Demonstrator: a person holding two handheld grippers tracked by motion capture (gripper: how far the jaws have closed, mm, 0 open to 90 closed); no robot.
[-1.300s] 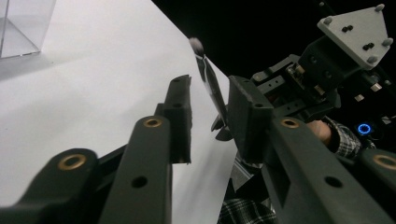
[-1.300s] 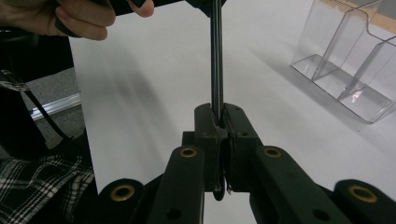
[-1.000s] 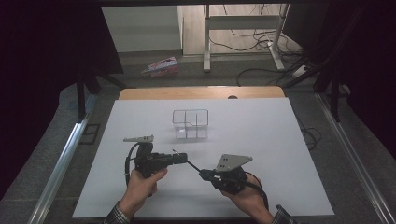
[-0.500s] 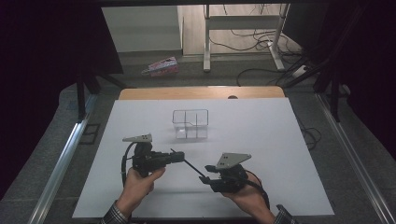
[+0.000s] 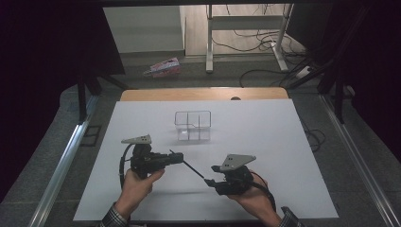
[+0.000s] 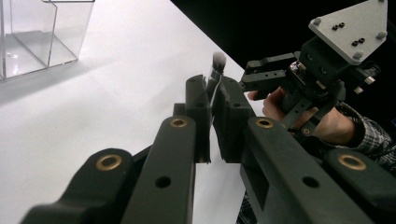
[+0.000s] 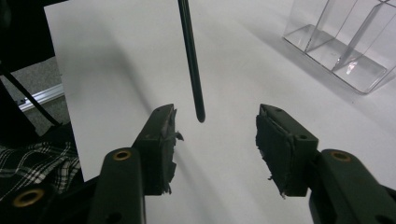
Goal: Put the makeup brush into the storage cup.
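Note:
A thin black brush [image 5: 191, 168] hangs above the white table between my two grippers. My left gripper [image 5: 177, 157] is shut on it near the bristle end. In the left gripper view its jaws [image 6: 212, 86] are pressed together, and the pale bristle tip [image 6: 218, 59] pokes out past them. The handle [image 7: 190, 56] slants toward my right gripper [image 5: 211, 176]. Its rounded end hangs between the right gripper's [image 7: 215, 123] pads, touching neither. These jaws have just been opening. The right gripper [image 6: 252, 74] also appears in the left gripper view.
A clear box with compartments [image 5: 192, 125] stands upright on the white sheet [image 5: 265, 142], beyond both grippers. The far edge of the table is bare wood [image 5: 203, 93]. Metal rails [image 5: 61, 165] run along both sides. A packet [image 5: 163, 67] and cables lie on the floor behind.
The right gripper's jaws have opened and let go of the handle's end. The left gripper keeps its grip and has hardly moved.

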